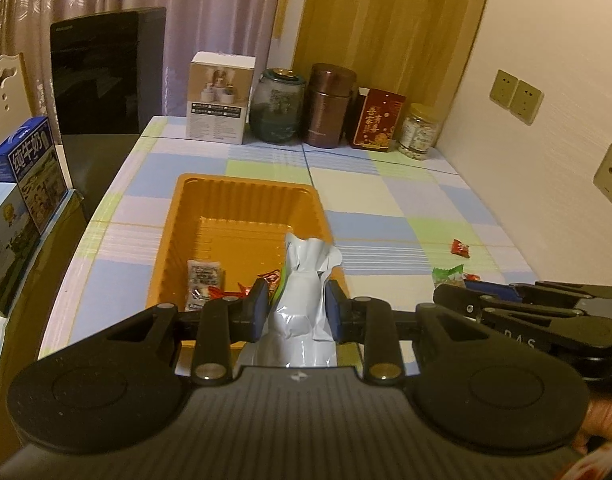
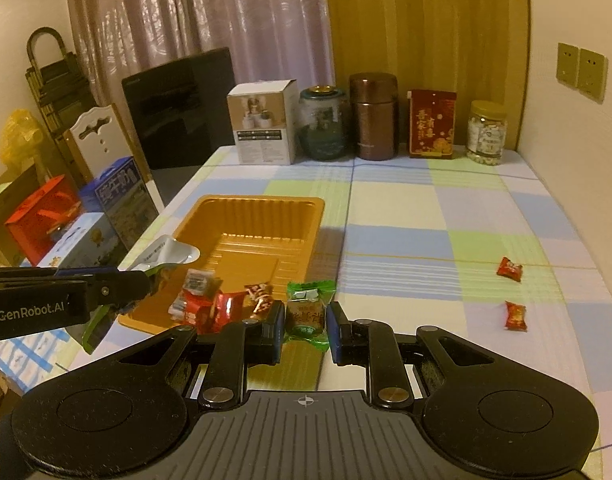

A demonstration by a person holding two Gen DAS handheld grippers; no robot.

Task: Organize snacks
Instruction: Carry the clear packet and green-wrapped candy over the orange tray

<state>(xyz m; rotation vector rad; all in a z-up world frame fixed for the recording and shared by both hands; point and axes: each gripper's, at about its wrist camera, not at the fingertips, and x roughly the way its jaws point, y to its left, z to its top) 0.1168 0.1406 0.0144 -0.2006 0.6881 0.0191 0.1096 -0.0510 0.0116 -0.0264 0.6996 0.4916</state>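
An orange tray lies on the checked tablecloth, also in the right wrist view. It holds a clear wrapped snack and several red candies. My left gripper is shut on a white snack bag, held above the tray's near end; it shows in the right wrist view. My right gripper has its pads on either side of a green wrapped snack lying on the table just right of the tray. Two red candies lie to the right.
Along the far edge stand a white box, a glass jar, a brown canister, a red box and a jar of sweets. Cartons stand left of the table. A wall runs along the right.
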